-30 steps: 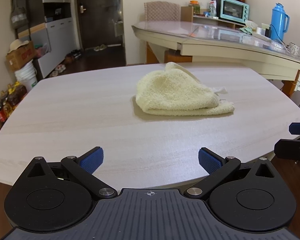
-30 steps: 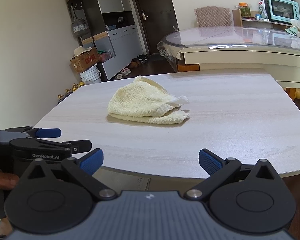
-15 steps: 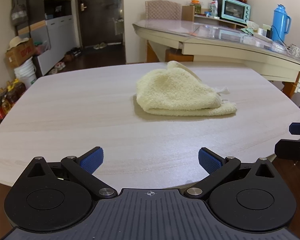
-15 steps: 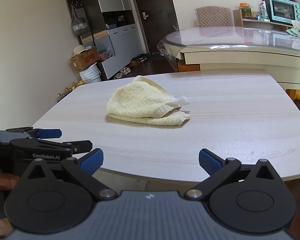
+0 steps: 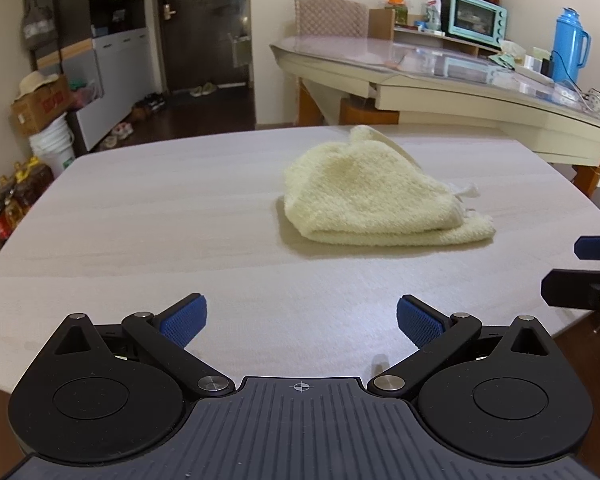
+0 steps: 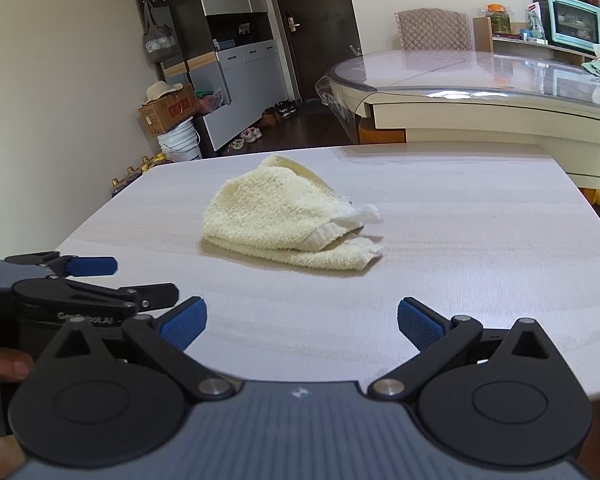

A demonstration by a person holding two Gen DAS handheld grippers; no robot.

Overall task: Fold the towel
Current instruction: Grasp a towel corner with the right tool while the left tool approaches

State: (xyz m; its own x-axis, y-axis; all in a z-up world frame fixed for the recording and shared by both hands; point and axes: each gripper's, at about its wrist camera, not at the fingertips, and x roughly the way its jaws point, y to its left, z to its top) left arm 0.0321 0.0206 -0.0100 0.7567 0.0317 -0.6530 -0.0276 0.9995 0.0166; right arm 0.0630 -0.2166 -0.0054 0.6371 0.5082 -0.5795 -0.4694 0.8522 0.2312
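1. Left gripper (image 5: 302,320) – blue pads spread wide, nothing between them, hovering above the near edge of the pale wood table (image 5: 140,216).
2. Towel (image 5: 374,196) – cream, bunched in a loose folded heap mid-table, well ahead of both tools, frayed corner pointing right.
3. Right gripper (image 6: 302,322) – fingers likewise wide apart, holding nothing; the left tool shows beside it at frame left.
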